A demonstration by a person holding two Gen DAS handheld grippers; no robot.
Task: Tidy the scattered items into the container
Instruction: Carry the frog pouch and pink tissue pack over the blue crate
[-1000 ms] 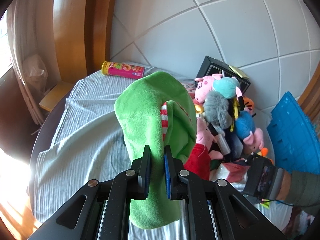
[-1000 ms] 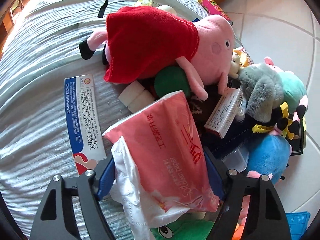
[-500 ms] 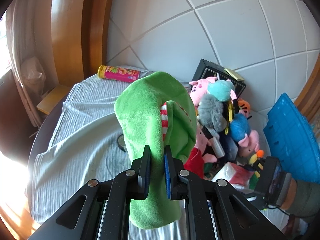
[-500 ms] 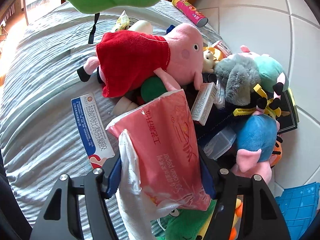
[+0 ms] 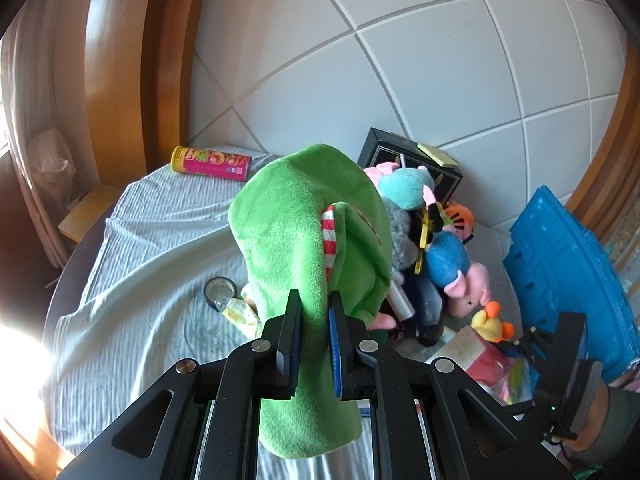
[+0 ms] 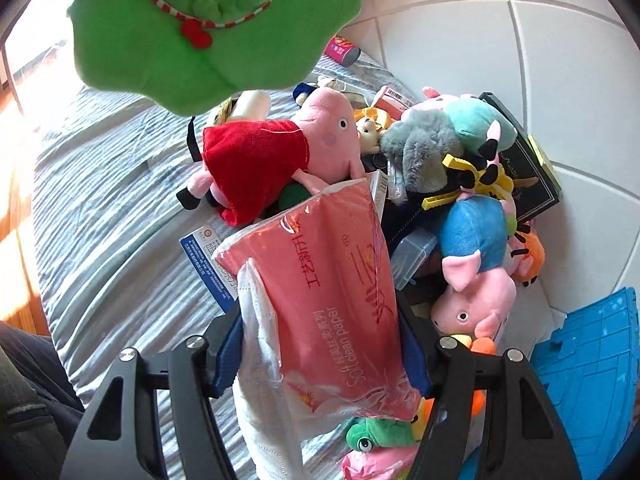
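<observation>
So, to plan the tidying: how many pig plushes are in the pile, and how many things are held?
Pig plushes in pile: 3, red-dress pig, blue-top pig, teal-top pig
Held things: 2, green plush in left gripper, tissue pack in right gripper
Total: 5

striped bedsheet (image 5: 132, 248), white tiled floor (image 5: 440, 80), wooden frame (image 5: 160, 60)

Two raised wrist views, shared toy pile (image 5: 436, 240)
</observation>
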